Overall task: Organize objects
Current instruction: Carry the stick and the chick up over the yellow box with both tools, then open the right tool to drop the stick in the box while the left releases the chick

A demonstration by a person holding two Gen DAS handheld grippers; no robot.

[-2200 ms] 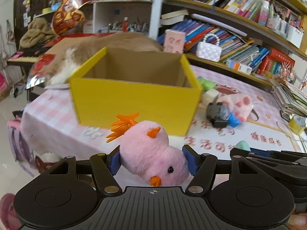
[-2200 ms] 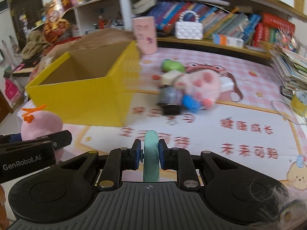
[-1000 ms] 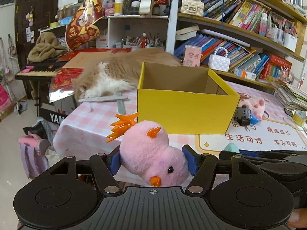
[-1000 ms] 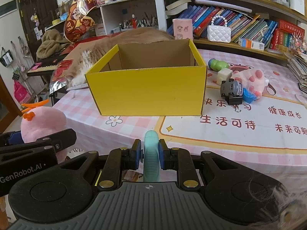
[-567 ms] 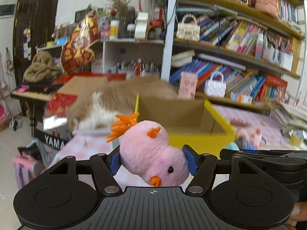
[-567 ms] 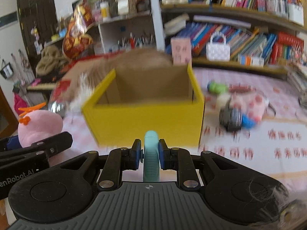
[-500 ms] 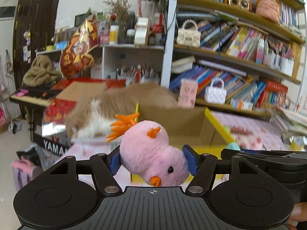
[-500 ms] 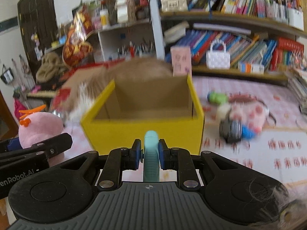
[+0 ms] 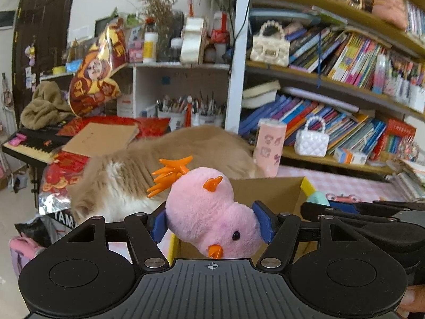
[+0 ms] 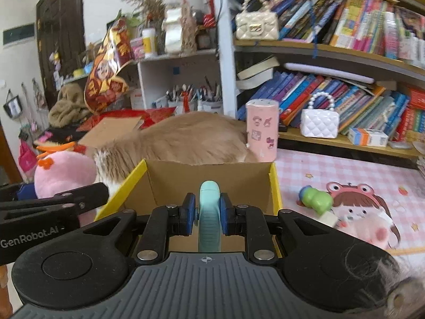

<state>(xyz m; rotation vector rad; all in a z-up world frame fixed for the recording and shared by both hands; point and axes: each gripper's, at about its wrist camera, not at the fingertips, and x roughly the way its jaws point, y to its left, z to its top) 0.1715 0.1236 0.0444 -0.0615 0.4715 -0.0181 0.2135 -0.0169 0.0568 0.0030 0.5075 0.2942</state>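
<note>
Cat (image 10: 186, 138) asleep behind box; white handbag (image 10: 320, 122) on bookshelf (image 10: 345, 53).

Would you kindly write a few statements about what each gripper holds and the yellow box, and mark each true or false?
1. The left gripper holds a pink plush chick. True.
2. The right gripper is open and empty. False: it is shut on a thin teal object.
3. The yellow box is open at the top. True.
4. The cat lies inside the box. False: it lies behind it.
</note>
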